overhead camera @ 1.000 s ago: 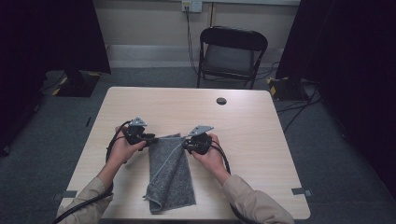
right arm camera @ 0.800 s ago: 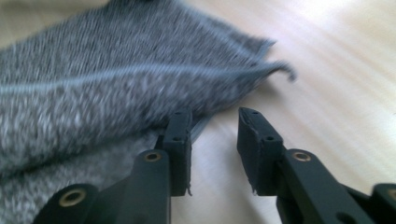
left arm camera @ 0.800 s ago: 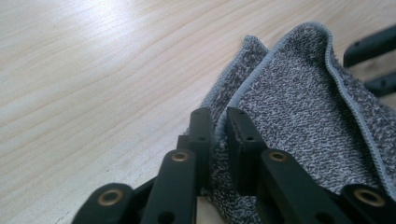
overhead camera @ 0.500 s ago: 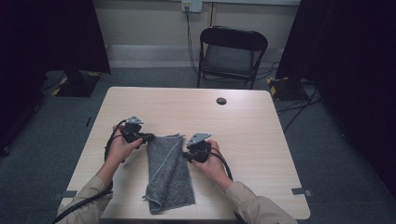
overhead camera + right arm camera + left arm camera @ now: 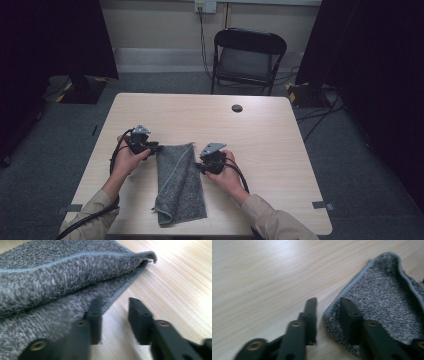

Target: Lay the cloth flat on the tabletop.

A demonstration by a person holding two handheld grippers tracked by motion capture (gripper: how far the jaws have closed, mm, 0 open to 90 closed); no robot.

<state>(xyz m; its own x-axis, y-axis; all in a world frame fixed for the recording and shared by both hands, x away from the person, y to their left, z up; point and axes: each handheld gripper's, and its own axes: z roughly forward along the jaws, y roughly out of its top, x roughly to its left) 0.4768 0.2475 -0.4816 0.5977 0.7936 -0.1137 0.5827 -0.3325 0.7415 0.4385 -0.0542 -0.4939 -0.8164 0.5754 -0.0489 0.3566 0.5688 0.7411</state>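
A grey towel (image 5: 178, 185) lies folded lengthwise on the wooden table (image 5: 270, 150). My left gripper (image 5: 154, 147) sits at its far left corner. In the left gripper view the jaws (image 5: 328, 301) have just been opening, and the towel (image 5: 382, 302) corner lies loose between them, unpressed. My right gripper (image 5: 198, 166) rests by the towel's right edge. In the right gripper view its jaws (image 5: 115, 300) have also just been opening; one is over the hem of the towel (image 5: 50, 290), the other over bare wood. The upper layer bulges up near that edge.
A small black round disc (image 5: 237, 108) lies on the far part of the table. A black folding chair (image 5: 247, 57) stands behind the table. Bare tabletop stretches to the right of the towel and beyond it.
Both grippers have spread their jaws and released the towel's far corners, which now rest on the table. The right gripper has slipped slightly nearer; the left hand barely shifted.
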